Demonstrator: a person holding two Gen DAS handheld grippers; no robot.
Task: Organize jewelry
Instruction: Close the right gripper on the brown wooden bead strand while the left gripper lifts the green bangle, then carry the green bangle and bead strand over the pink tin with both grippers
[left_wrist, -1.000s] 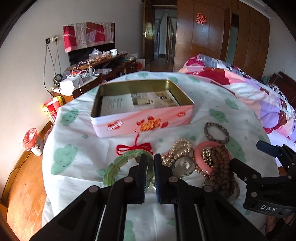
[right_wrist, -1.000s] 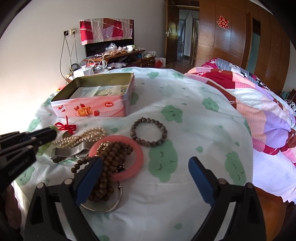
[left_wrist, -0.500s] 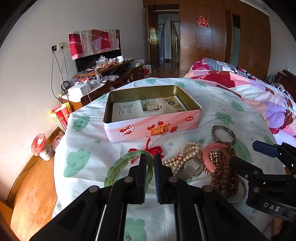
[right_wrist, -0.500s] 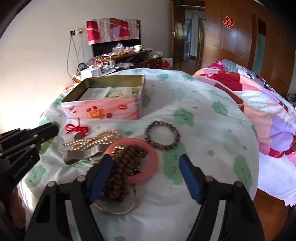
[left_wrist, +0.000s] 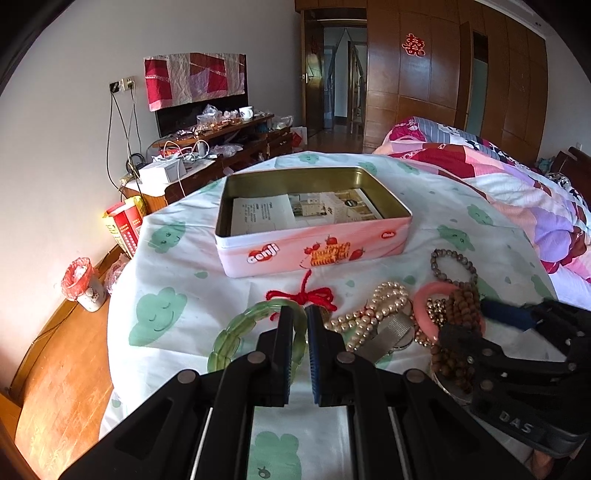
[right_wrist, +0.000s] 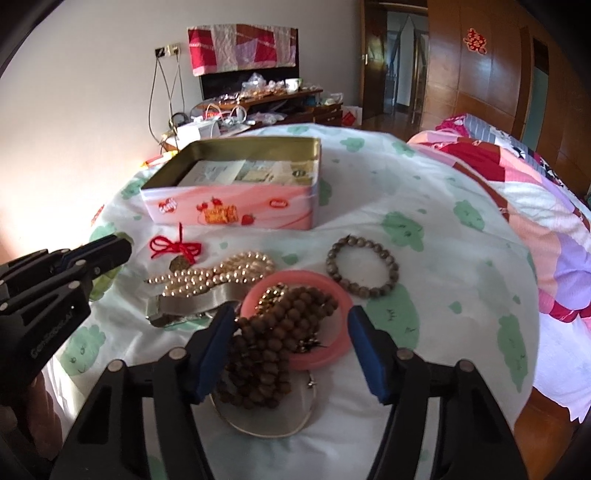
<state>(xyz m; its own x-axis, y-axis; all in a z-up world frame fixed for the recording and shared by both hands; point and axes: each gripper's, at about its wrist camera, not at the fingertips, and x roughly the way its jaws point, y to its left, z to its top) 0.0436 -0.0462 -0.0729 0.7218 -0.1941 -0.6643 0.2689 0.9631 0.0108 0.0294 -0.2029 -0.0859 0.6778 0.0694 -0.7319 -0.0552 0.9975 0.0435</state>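
Observation:
My left gripper (left_wrist: 296, 325) is shut on the green jade bangle (left_wrist: 236, 332), near the table's front. An open pink tin (left_wrist: 314, 251) with papers inside stands behind it; it also shows in the right wrist view (right_wrist: 236, 206). My right gripper (right_wrist: 291, 332) is open, its jaws on either side of the brown wooden bead string (right_wrist: 269, 354) and the pink bangle (right_wrist: 325, 354). A pearl string (right_wrist: 218, 275), a grey bead bracelet (right_wrist: 362, 266), a red knotted cord (right_wrist: 173, 247) and a silver band (right_wrist: 199, 304) lie around them.
The round table (right_wrist: 424, 192) wears a white cloth with green prints. A bed with a patchwork quilt (left_wrist: 517, 192) is on the right. A cluttered low cabinet (left_wrist: 221, 147) stands behind, and a small bin (left_wrist: 79, 284) sits on the wooden floor at left.
My right gripper has moved forward over the brown beads and pink bangle and its jaws have narrowed. My left gripper, still shut on the green bangle, has pulled back slightly.

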